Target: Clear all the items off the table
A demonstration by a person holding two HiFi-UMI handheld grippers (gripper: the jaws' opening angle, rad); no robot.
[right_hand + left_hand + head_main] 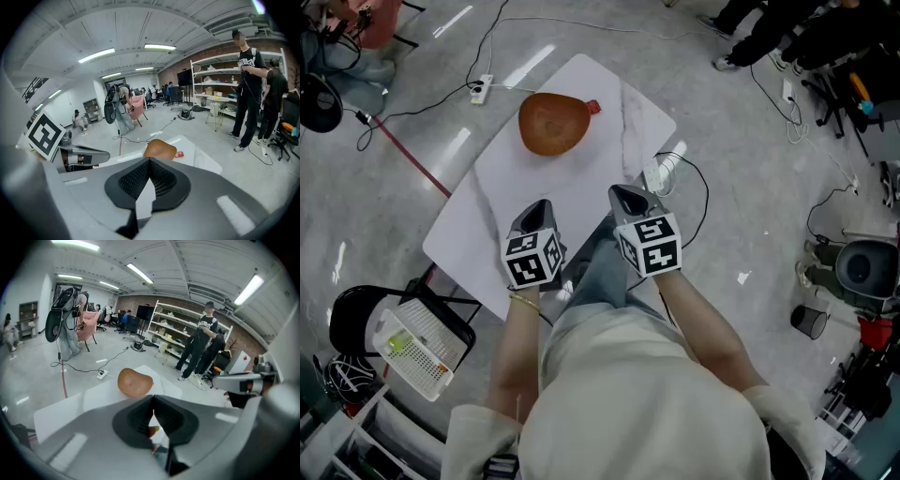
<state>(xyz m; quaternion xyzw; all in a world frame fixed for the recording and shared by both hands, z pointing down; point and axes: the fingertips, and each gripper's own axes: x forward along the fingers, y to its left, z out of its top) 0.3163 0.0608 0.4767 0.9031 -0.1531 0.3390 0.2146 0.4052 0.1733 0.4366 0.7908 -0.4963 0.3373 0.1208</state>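
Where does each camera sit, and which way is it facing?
Head view: on the person's head, looking steeply down at the white table and brown object; shows left gripper, right gripper, forearms, torso.
Left gripper view: on the left gripper, looking along its shut jaws across the table; right gripper at right.
Right gripper view: on the right gripper, along its shut jaws; left gripper at left.
Shared: all three show the brown object.

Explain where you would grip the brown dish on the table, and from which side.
Probably its thin rim on the near edge, approached from the person's side: the brown dish looks too wide across for two jaws, and a small red item lies at its far right edge. The left gripper and right gripper are shut and need opening first.
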